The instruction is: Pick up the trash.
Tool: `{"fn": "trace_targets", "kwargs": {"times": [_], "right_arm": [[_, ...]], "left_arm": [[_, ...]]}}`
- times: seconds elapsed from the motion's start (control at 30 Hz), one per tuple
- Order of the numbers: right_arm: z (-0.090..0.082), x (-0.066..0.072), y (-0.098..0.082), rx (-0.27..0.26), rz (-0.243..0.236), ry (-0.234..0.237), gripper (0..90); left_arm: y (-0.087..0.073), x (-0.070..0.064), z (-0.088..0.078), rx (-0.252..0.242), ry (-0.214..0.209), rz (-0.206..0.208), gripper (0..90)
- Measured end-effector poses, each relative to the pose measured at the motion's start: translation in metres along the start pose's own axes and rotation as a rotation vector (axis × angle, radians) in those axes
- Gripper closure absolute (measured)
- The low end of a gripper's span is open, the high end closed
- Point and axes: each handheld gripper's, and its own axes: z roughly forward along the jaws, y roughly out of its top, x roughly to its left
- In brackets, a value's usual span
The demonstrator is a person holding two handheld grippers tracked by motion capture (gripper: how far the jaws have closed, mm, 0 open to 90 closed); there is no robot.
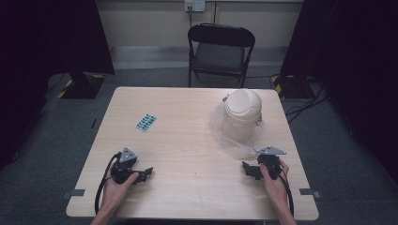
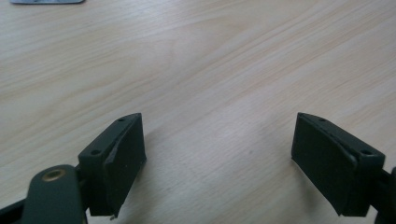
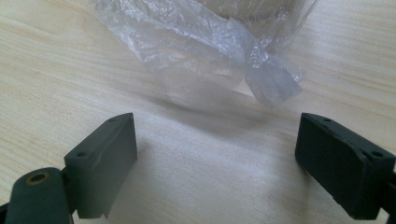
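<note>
A small cream bin with a domed swing lid (image 1: 242, 112) stands on the right part of the table, with a clear plastic bag (image 1: 230, 136) hanging out around it. The bag's crumpled edge (image 3: 205, 51) lies just ahead of my right gripper (image 3: 217, 163), which is open with nothing between its jaws. That right gripper (image 1: 248, 169) rests near the front right of the table. A blister pack of blue pills (image 1: 146, 122) lies left of centre. My left gripper (image 1: 143, 173) sits at the front left, open (image 2: 219, 163) over bare wood.
The light wooden table (image 1: 187, 140) has free room across its middle. A black folding chair (image 1: 220, 49) stands behind the far edge. Dark curtains and stand bases flank both sides, with cables on the floor at right.
</note>
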Motion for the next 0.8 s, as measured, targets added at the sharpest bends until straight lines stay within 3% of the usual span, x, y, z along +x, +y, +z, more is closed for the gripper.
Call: {"fn": "trace_targets", "kwargs": {"times": [0.33, 0.6, 0.8], "right_arm": [[0.000, 0.000, 0.000, 0.001, -0.002, 0.000, 11.9], [0.000, 0.000, 0.000, 0.000, 0.000, 0.000, 11.9], [0.000, 0.000, 0.000, 0.000, -0.002, 0.000, 11.9]], "left_arm": [[0.017, -0.010, -0.001, -0.061, -0.070, -0.003, 17.6], [0.025, -0.015, 0.003, -0.071, -0.083, 0.005, 17.4], [0.025, -0.014, 0.007, -0.050, -0.086, 0.004, 17.4]]}}
